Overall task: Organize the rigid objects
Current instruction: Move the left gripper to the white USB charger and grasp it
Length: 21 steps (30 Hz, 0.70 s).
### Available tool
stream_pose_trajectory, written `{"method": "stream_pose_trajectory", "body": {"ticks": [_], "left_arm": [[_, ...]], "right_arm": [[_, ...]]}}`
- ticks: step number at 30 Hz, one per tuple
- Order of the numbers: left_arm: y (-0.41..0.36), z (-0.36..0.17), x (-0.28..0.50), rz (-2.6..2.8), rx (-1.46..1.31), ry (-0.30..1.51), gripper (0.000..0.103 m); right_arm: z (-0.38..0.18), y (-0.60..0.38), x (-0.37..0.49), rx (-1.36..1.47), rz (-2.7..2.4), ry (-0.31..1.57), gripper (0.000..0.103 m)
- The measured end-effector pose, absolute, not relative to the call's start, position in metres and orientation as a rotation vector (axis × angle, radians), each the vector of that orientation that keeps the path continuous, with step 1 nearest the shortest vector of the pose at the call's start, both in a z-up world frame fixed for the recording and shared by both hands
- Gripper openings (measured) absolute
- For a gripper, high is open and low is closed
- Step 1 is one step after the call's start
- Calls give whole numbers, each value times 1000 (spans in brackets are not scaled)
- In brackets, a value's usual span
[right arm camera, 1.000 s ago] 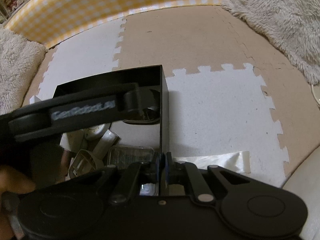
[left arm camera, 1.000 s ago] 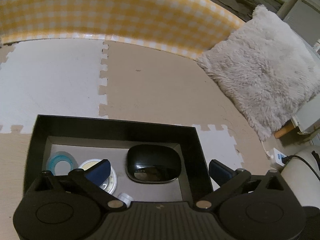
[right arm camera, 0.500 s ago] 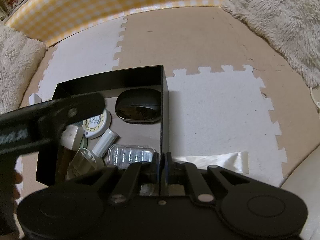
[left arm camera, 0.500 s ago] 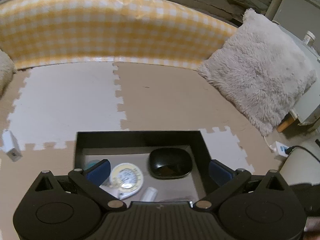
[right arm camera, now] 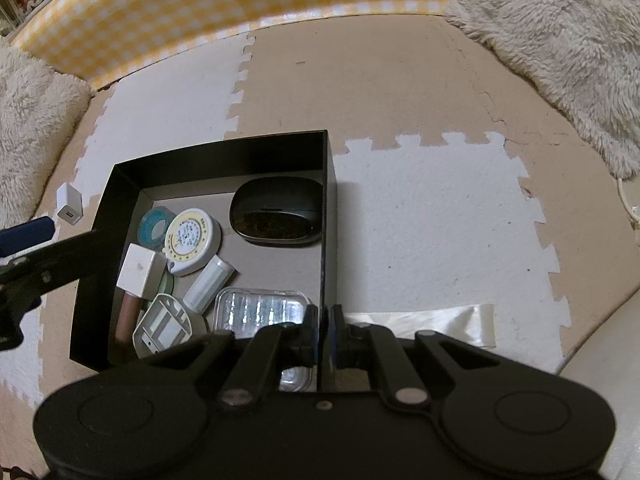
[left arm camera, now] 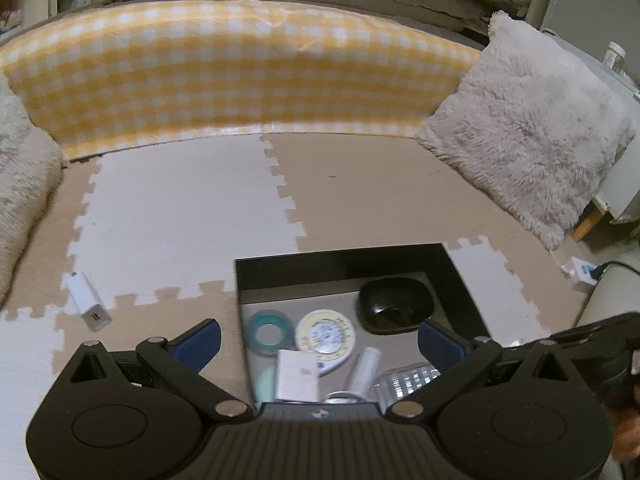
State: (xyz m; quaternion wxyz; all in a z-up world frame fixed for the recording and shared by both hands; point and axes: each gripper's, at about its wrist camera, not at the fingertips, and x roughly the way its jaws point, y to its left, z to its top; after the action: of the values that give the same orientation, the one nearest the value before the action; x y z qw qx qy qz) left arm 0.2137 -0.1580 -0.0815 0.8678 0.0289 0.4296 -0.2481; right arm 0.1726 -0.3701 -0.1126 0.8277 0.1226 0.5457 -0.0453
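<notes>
The black box (right arm camera: 325, 216) sits on the foam floor mat (right arm camera: 420, 220), open side up. Its long axis runs from the near edge of the right wrist view toward the yellow checked cushion (right arm camera: 224, 8).

Contents, placed relative to the box:
- Black mouse (right arm camera: 276, 216): far right corner, long axis across the box, close beside the right wall.
- Round tape measure (right arm camera: 192, 236): left of the mouse, lying flat.
- Teal tape roll (right arm camera: 154, 226): just beyond the tape measure, partly covered by it, near the left wall.
- White block (right arm camera: 138, 270): left side, nearer than the tape measure.
- White tube (right arm camera: 208, 284): centre, long axis slanted from near left to far right.
- Clear plastic case (right arm camera: 260, 312): near right corner.
- White plug (right arm camera: 164, 326): near left part, tilted.
- Pinkish stick (right arm camera: 127, 316): along the left wall, long axis parallel to it.

The right gripper (right arm camera: 322, 320) has its jaws nearly together, pinching the box's right wall at the near end.

The left gripper (left arm camera: 318, 338) stands wide open with nothing between its fingers, above the near left part of the box.

A white charger (left arm camera: 86, 300) lies on the mat left of the box, apart from it. A shaggy pillow (left arm camera: 532, 140) rests beyond the box to the right. A strip of shiny white film (right arm camera: 432, 320) lies on the mat just right of the box's near end.
</notes>
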Motion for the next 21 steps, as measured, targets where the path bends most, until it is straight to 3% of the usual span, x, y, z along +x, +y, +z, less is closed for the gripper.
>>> {"method": "stream_pose_trajectory", "body": {"ticks": [21], "left_arm": [[-49,-115,256,-365,60,870,103]], "right_arm": [[-112,-367,173,232,-95,1158,5]]}}
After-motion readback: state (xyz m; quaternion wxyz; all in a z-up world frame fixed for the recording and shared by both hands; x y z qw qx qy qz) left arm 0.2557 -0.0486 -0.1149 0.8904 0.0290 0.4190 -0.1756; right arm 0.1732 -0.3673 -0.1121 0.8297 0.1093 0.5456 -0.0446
